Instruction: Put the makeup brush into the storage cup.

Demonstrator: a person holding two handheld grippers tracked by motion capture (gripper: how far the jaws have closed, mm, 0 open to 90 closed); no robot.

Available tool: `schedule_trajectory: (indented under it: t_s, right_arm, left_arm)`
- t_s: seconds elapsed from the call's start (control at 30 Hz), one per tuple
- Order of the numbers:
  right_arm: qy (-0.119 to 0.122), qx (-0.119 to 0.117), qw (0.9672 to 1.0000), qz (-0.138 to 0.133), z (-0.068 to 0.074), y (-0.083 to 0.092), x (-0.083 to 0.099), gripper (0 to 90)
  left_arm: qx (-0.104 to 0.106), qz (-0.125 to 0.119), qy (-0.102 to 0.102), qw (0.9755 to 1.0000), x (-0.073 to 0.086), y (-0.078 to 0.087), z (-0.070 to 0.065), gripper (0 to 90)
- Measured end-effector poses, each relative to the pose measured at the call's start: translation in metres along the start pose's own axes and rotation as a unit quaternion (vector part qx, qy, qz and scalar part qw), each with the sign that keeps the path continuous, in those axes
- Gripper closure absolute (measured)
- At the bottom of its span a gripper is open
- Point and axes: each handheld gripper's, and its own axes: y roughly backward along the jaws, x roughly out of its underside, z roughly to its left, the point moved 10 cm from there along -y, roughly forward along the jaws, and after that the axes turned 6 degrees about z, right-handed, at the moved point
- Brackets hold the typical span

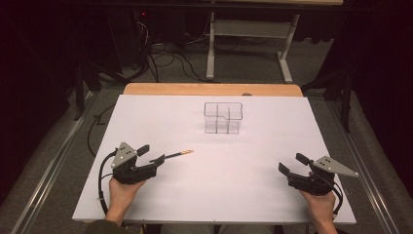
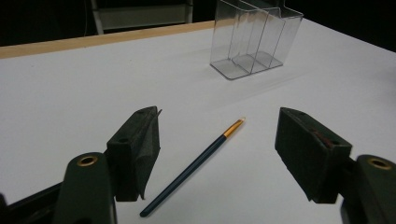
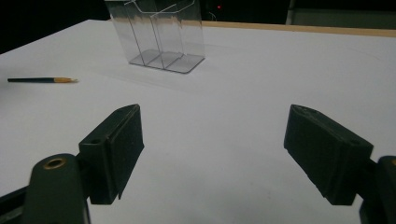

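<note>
On the white table I count one clear plastic organizer, and it seems to have three compartments. There is one thin paintbrush, lying near the organizer on its left front side. Two grippers are here, the left gripper and the right gripper, held by two hands.
</note>
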Motion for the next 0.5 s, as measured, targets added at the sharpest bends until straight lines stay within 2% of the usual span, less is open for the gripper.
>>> schedule_trajectory:
  t_s: [0.5]
  right_arm:
    - [0.006, -0.007, 1.0, 0.002, 0.0042, -0.0011, 0.0002, 21.6]
  left_arm:
    - [0.001, -0.002, -0.003, 1.0, -0.0004, 0.0004, -0.0014, 31.3]
